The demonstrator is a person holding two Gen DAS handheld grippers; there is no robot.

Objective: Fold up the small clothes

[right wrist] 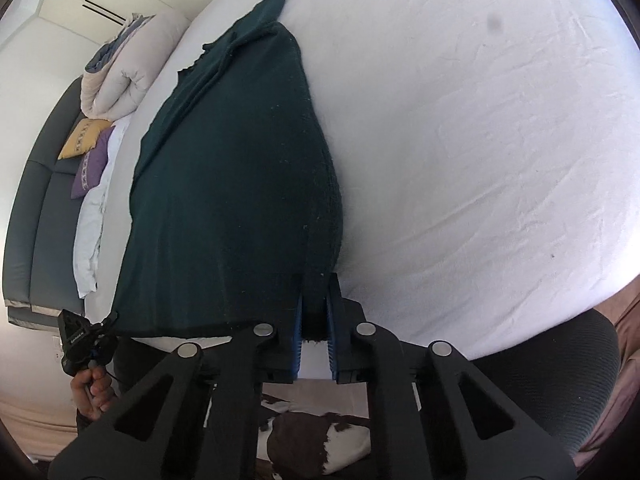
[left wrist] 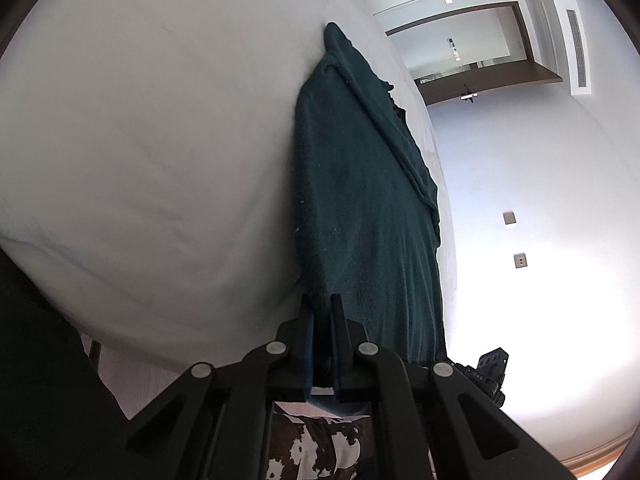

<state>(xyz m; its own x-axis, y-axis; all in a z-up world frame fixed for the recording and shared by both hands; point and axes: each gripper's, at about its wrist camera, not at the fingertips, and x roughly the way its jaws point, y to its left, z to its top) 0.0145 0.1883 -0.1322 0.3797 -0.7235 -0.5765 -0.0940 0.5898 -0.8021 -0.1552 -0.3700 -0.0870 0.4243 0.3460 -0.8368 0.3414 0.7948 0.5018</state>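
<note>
The dark green garment (left wrist: 360, 208) lies stretched on the white bed sheet (left wrist: 140, 140), and its long axis runs straight away from both grippers: in each wrist view the cloth starts at the fingertips in the lower middle of the frame and narrows toward the upper middle, where a bunched end rests on the sheet. The left gripper (left wrist: 322, 312) has its jaws pressed onto the near hem, pinching a fold of the cloth between them; the right gripper (right wrist: 316, 292) does the same on the other near corner, with dark fabric filling the gap between its blue pads (right wrist: 297, 332). In the right wrist view the left gripper shows small at the lower left of the frame, at the garment's other near corner, so the two stand at opposite ends of the same short edge, and neither is nearer to the far end. This looks like a lengthwise fold in hand: since the held edge is the near one and the free end lies directly ahead, the coming move would likely carry both corners forward along that axis, keeping them level so the hem lands square.
</note>
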